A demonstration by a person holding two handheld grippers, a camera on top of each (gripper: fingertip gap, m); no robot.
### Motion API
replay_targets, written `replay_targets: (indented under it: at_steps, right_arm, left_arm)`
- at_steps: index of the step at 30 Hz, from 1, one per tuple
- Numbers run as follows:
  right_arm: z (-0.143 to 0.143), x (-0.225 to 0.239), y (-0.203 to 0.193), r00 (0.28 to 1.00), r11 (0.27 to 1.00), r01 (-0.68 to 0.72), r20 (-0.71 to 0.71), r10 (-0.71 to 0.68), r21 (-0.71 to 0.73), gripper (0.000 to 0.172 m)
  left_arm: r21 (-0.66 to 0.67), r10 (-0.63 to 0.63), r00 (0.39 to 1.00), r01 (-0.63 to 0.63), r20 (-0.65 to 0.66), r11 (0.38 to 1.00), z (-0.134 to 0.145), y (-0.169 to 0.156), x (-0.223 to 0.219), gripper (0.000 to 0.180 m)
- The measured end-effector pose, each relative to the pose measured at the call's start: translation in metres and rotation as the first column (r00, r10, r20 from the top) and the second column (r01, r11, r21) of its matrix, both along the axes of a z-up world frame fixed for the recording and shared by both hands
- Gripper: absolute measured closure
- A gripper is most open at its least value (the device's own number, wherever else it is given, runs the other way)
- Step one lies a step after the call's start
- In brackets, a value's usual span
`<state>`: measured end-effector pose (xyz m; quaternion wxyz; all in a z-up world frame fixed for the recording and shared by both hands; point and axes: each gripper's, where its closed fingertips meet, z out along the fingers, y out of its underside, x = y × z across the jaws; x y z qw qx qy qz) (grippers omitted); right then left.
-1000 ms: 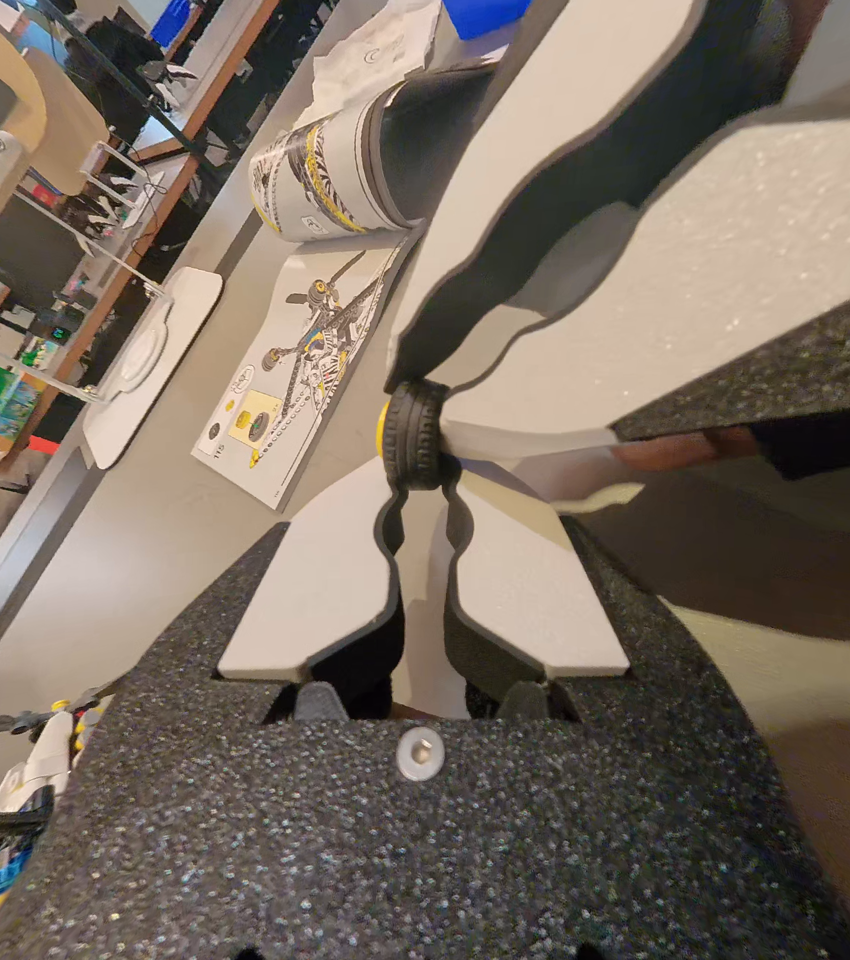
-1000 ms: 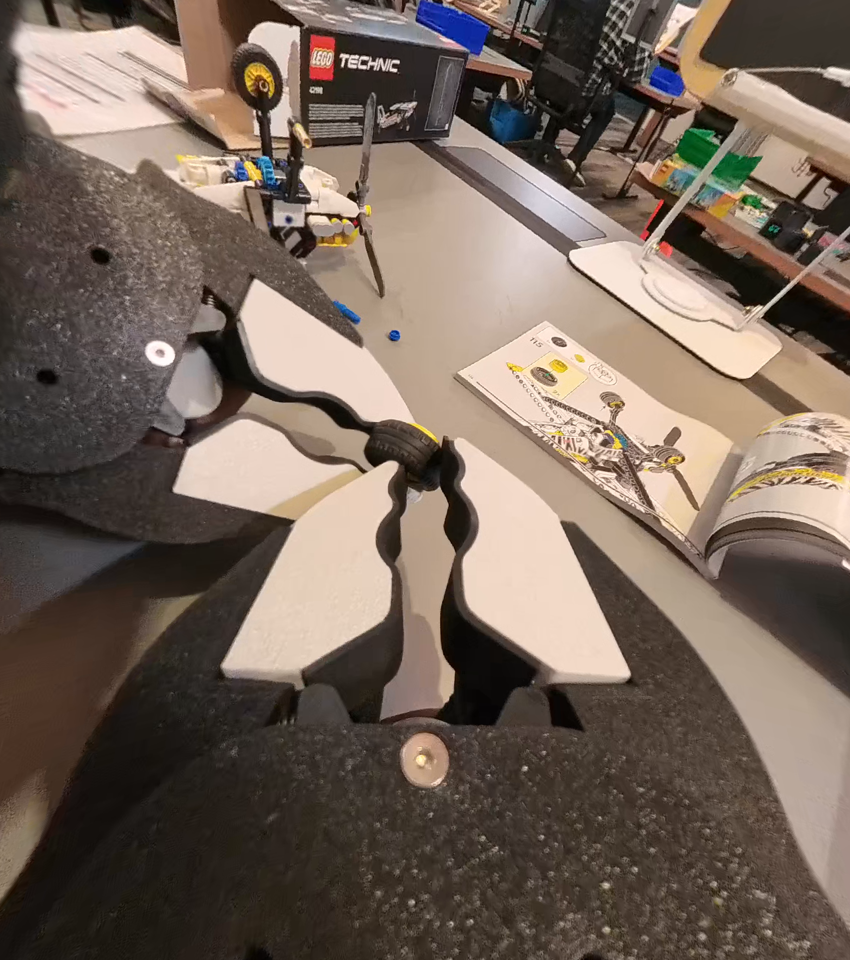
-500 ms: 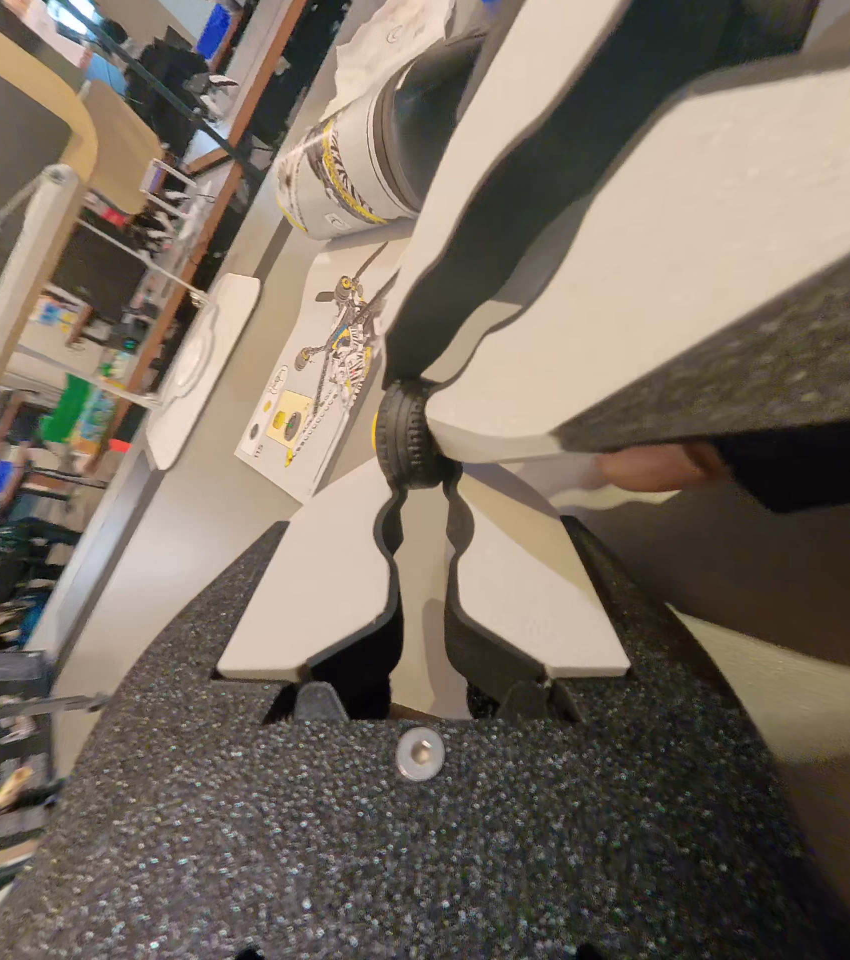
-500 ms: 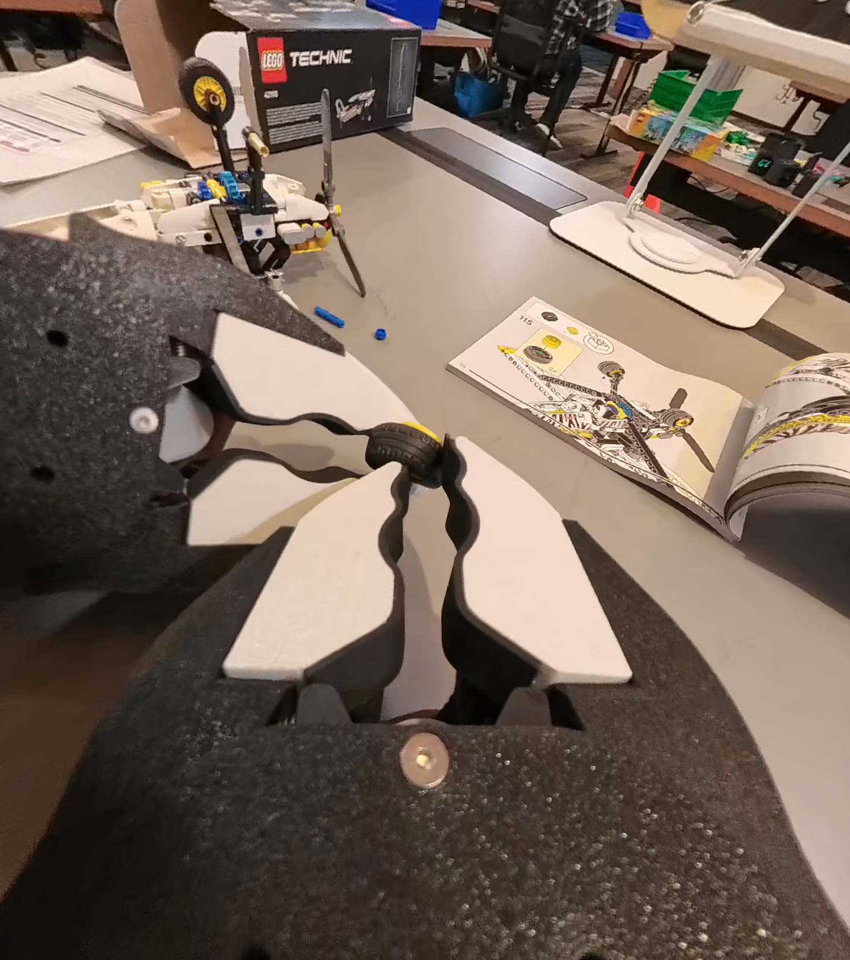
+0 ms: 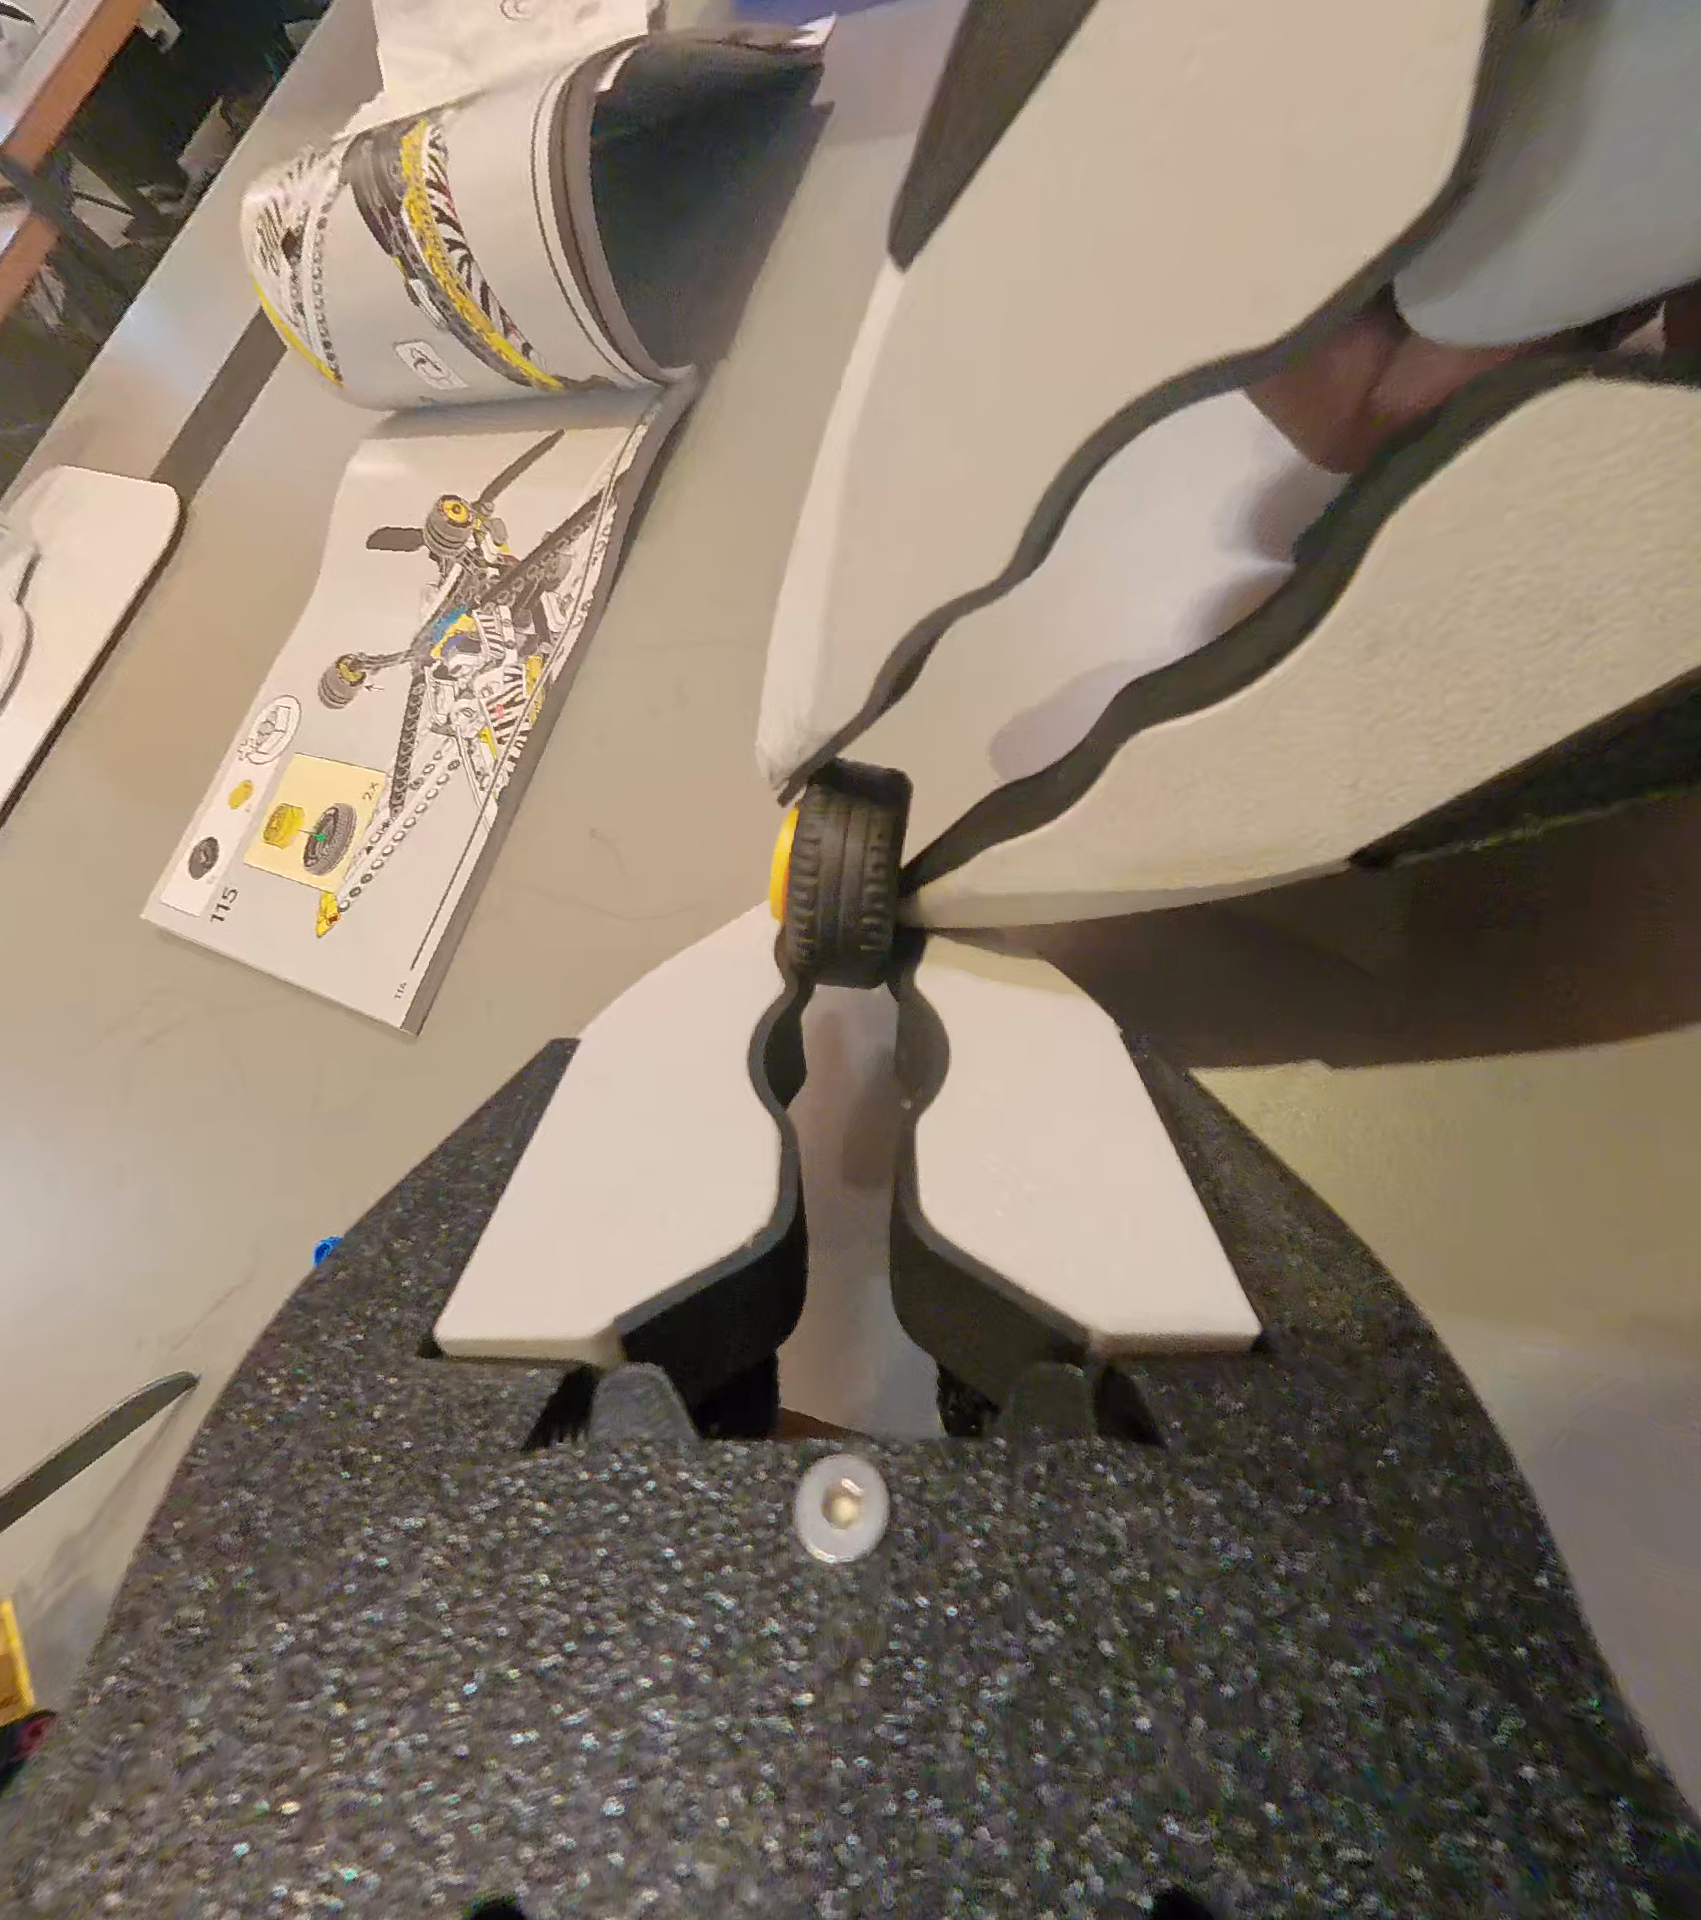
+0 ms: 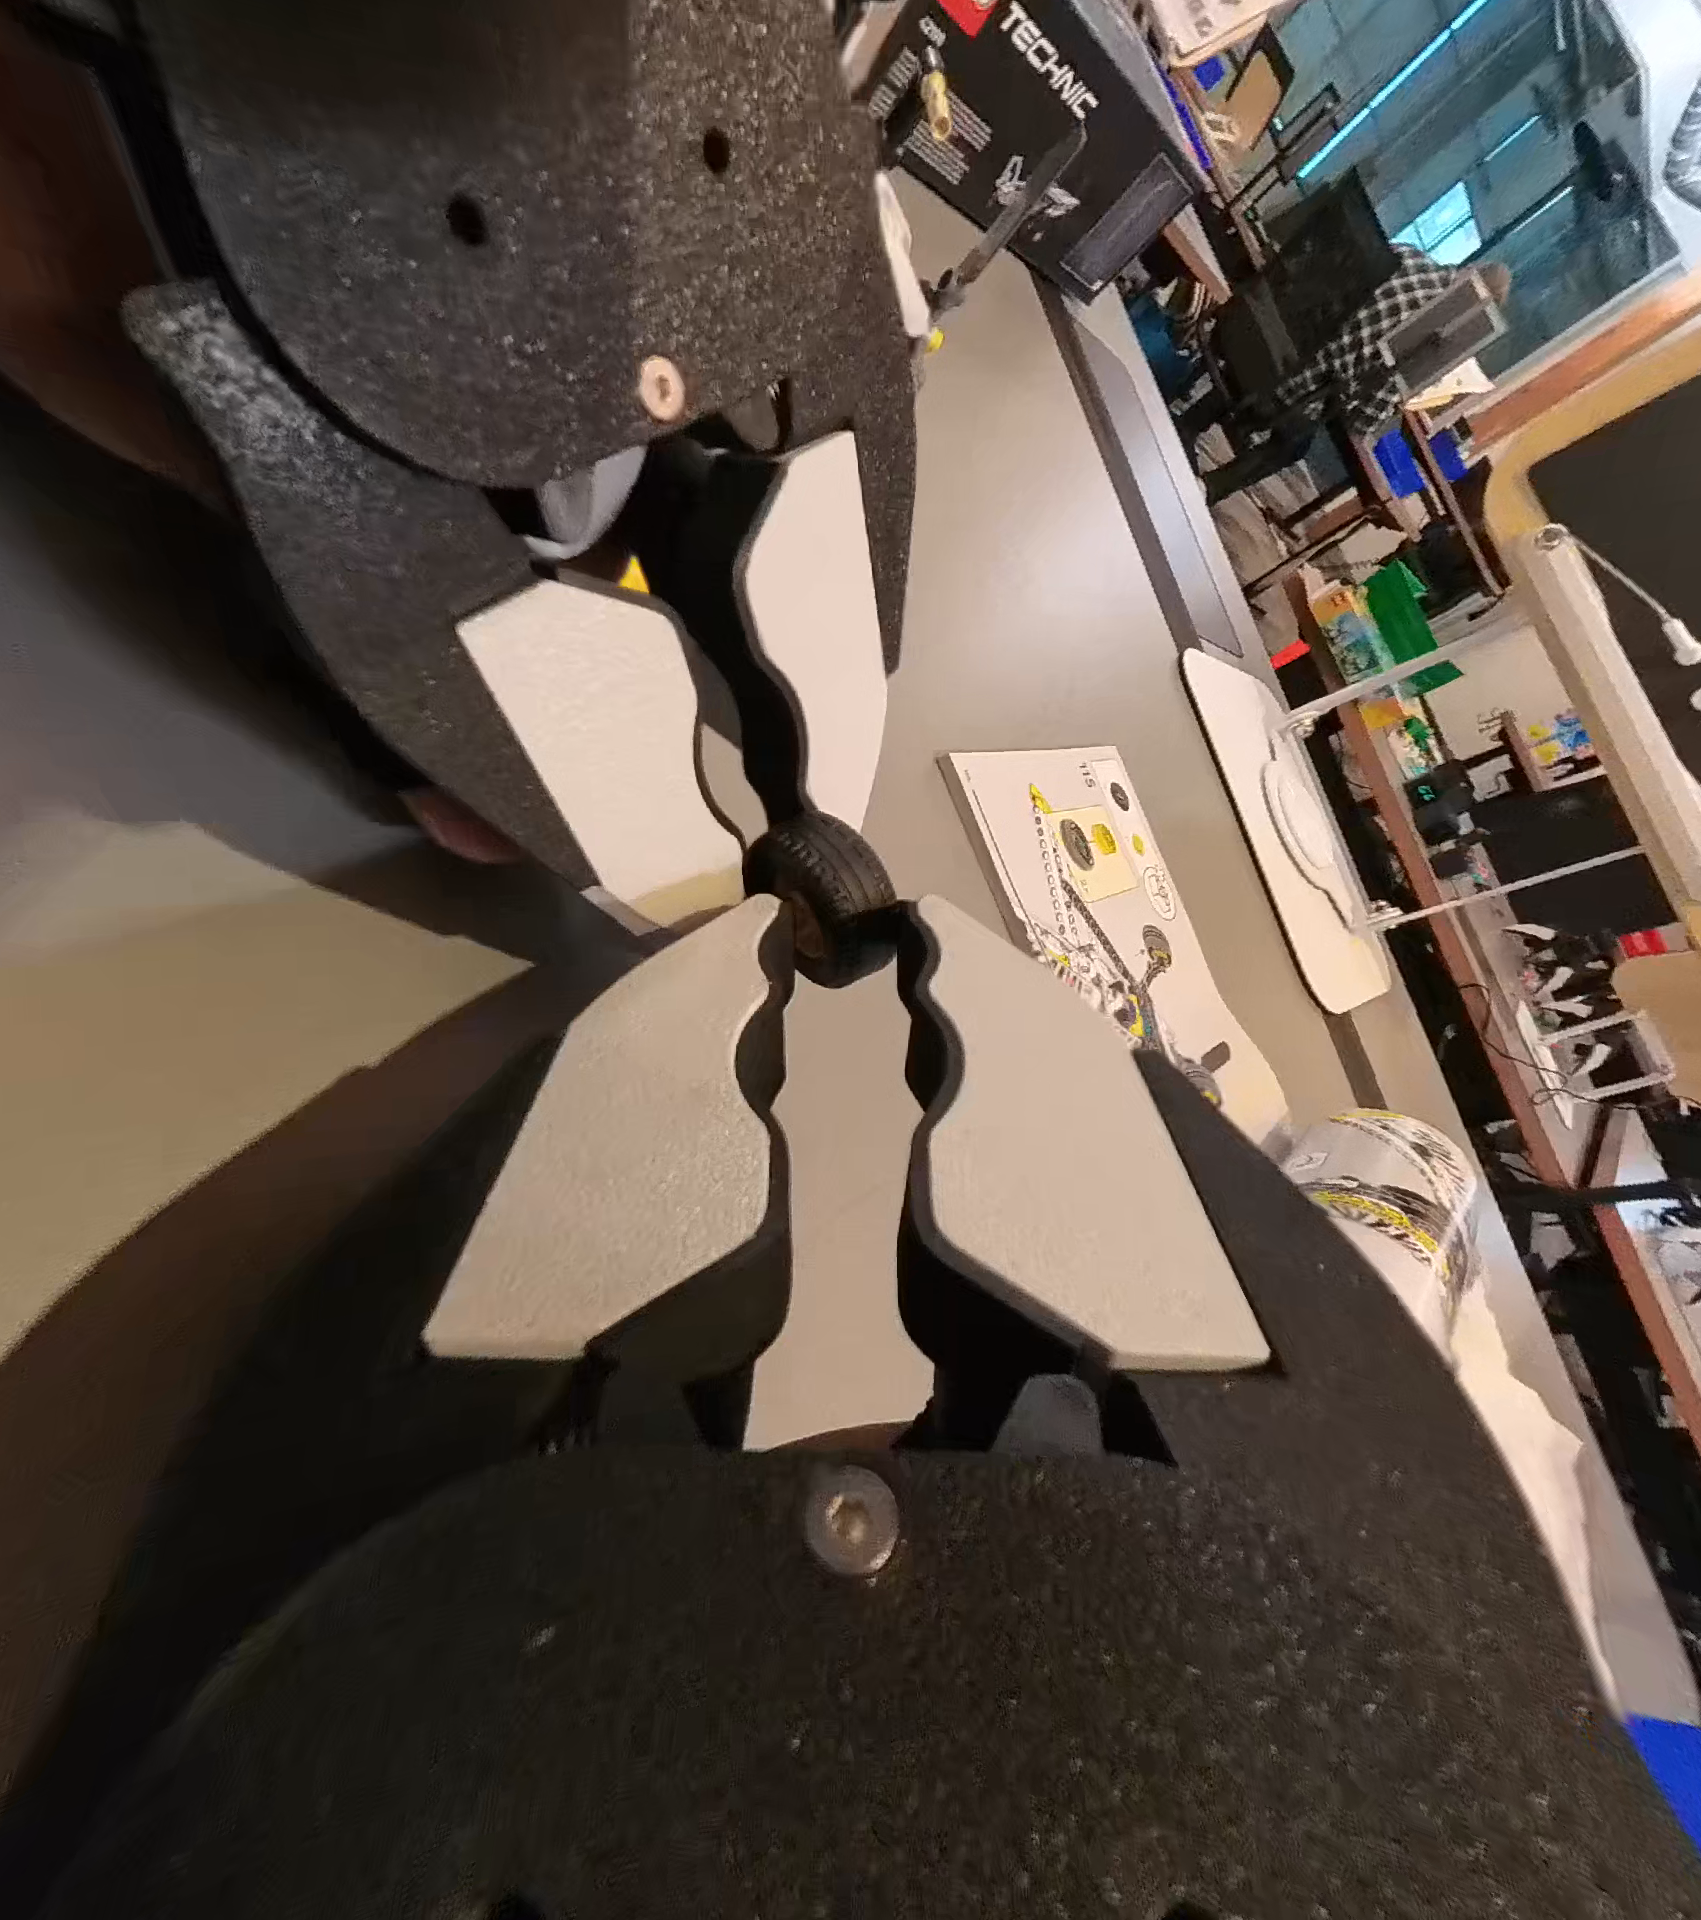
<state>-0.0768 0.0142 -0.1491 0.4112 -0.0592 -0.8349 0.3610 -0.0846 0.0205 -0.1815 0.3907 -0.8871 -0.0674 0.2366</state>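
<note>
Wheel (image 5: 841, 883), small black rubber tyre on yellow hub: light, grippy, slightly yielding; my left jaws pinch its sides; right jaws close on the tread.

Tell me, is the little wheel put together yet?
Nearly: the black tyre already sits around its yellow hub. Both tongs, left and right, pinch it above the table. The open booklet pictures that wheel going onto a model.
</note>
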Motion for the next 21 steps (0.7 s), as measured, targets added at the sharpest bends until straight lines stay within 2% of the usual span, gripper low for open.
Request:
replay_targets:
  at_steps: [6,10,21]
  right_arm:
    - [-0.0003,-0.0033,0.0019,0.992,0.992,0.123,0.043,-0.122,-0.035,0.154]
    - [0.0037,-0.0042,0.0037,0.980,0.976,0.187,0.095,-0.177,-0.109,0.156]
    - [0.0017,-0.0062,0.0012,0.945,0.932,0.285,0.228,-0.234,-0.223,0.159]
  left_arm:
    - [-0.009,0.076,0.996,-0.077,-0.050,0.997,0.0012,-0.0013,-0.0052,0.167]
    - [0.026,0.108,0.993,-0.107,-0.041,0.994,0.0050,0.0002,-0.0064,0.167]
    - [0.012,0.131,0.991,-0.131,-0.025,0.991,0.0017,-0.0016,-0.0076,0.168]
